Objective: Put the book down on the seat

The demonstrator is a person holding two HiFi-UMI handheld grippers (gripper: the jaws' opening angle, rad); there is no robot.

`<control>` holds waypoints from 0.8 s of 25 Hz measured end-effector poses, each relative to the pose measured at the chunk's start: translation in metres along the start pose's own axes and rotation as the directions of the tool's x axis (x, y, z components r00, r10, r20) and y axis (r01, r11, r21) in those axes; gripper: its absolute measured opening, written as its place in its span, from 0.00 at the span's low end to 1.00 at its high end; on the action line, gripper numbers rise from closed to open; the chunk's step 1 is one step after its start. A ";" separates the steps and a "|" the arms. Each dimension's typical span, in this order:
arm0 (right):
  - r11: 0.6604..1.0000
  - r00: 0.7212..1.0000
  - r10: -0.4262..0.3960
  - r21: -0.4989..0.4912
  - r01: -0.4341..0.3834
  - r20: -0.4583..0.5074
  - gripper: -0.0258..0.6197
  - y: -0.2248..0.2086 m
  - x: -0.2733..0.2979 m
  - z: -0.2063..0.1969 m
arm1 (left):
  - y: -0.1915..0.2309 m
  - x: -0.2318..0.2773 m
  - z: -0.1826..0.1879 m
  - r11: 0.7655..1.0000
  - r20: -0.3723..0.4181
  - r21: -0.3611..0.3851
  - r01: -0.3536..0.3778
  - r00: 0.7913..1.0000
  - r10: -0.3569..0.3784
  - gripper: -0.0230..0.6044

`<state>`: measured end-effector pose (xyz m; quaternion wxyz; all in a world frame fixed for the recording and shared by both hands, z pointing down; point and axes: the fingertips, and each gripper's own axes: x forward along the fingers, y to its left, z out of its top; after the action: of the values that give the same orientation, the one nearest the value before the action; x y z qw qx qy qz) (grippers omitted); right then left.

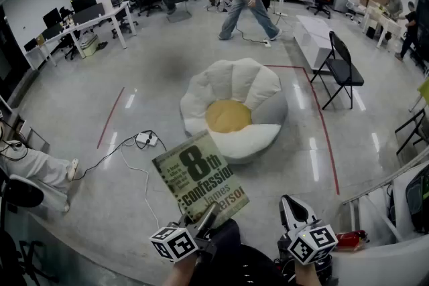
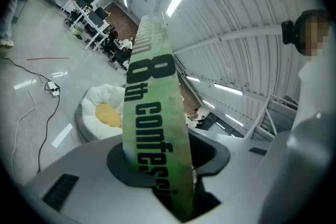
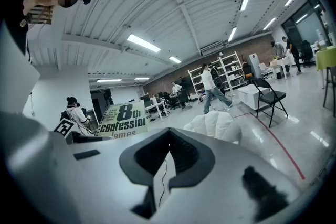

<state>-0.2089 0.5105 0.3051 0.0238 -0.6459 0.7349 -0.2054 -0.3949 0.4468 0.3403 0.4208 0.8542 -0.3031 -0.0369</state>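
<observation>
The green paperback book (image 1: 200, 177) reads "8th confession" in bold black print, with "James" beneath. The left gripper (image 1: 206, 219) pinches its lower edge and holds it up, tilted, just ahead of the jaws; it is clear of the white petal-shaped beanbag seat with a yellow centre (image 1: 234, 114), which lies farther out beyond both grippers. The right gripper (image 1: 295, 205), to the book's right, has its jaws pressed together at the tips on nothing, and both grippers point forward side by side, dipping slightly.
</observation>
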 end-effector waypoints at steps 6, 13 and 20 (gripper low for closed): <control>1.000 1.000 -0.009 0.022 0.009 0.008 0.06 0.007 -0.005 -0.002 | -0.003 -0.007 0.001 1.000 0.011 -0.018 0.008 1.000 -0.007 0.33; 0.998 0.999 -0.046 0.038 0.046 -0.006 0.06 -0.001 -0.002 0.005 | -0.007 0.000 -0.004 0.999 0.018 -0.051 0.005 1.000 -0.005 0.33; 0.998 0.999 -0.039 0.048 0.039 -0.009 0.06 -0.022 0.018 0.008 | 0.002 0.035 0.003 0.999 0.008 -0.039 0.010 1.000 -0.010 0.33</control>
<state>-0.1888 0.4889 0.3097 0.0323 -0.6585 0.7170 -0.2264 -0.3686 0.4242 0.3466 0.4361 0.8472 -0.2997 -0.0480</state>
